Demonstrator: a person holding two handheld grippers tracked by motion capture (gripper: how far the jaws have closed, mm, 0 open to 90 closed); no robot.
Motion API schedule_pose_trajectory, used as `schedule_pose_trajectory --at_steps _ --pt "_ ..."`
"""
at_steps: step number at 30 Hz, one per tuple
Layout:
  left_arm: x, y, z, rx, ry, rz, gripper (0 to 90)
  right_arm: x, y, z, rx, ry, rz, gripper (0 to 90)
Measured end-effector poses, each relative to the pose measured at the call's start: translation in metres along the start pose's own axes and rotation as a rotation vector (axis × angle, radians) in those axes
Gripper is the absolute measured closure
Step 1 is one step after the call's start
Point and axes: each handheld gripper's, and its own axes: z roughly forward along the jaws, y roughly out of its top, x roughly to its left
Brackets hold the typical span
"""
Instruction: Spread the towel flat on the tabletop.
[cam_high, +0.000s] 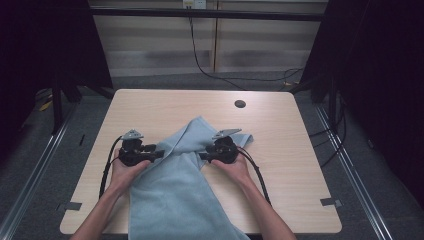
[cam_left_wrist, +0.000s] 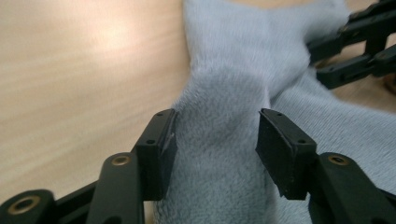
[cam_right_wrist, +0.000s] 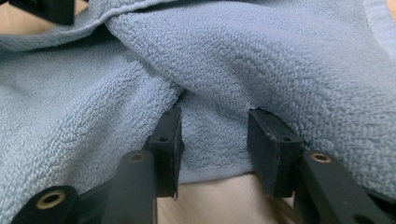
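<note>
We hold the left gripper (cam_high: 159, 153) and right gripper (cam_high: 202, 156) at the narrowed middle of the blue towel (cam_high: 175, 200), each with jaws apart around a fold, pads not pressing. If we lift now, the fabric could slip free. The towel overhangs the near edge of the table (cam_high: 150, 105); its 2 sides offer open room.
</note>
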Motion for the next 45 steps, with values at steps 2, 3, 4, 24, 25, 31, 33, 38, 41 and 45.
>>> schedule_pose_trajectory --at_steps 2,3,4,24,25,31,33,38,41,45 --pt "0.000 -0.002 0.003 0.010 0.008 -0.003 46.7 0.003 0.000 0.001 0.007 -0.013 -0.029 53.4" --pt "0.001 -0.002 0.003 0.014 0.012 0.002 47.1 0.005 0.000 0.002 0.011 -0.029 -0.050 53.1" --pt "0.000 -0.002 0.004 0.020 0.014 0.006 49.7 0.008 0.000 0.002 0.014 -0.048 -0.077 53.1" --pt "0.031 -0.011 -0.027 -0.082 -0.014 -0.140 87.6 -0.028 -0.028 -0.067 0.042 -0.189 -0.018 87.0" --pt "0.029 -0.011 -0.026 -0.071 0.010 -0.132 90.0 -0.033 -0.030 -0.075 0.027 -0.190 -0.011 87.1" --pt "0.016 -0.006 -0.023 -0.085 -0.069 -0.099 90.0 -0.055 -0.039 -0.118 0.018 -0.282 0.034 86.7" --pt "0.003 -0.001 -0.021 -0.092 -0.109 -0.055 82.4 -0.059 -0.040 -0.124 0.000 -0.304 0.031 86.7" --pt "-0.036 0.004 0.001 -0.013 -0.183 0.084 64.6 -0.075 -0.023 -0.121 -0.053 -0.356 0.065 86.2" --pt "-0.053 0.004 0.012 0.029 -0.224 0.157 64.7 -0.080 -0.016 -0.111 -0.055 -0.332 0.089 84.0" --pt "-0.050 -0.006 0.026 0.096 -0.111 0.200 65.2 -0.072 -0.018 -0.104 -0.034 -0.346 0.083 68.0"
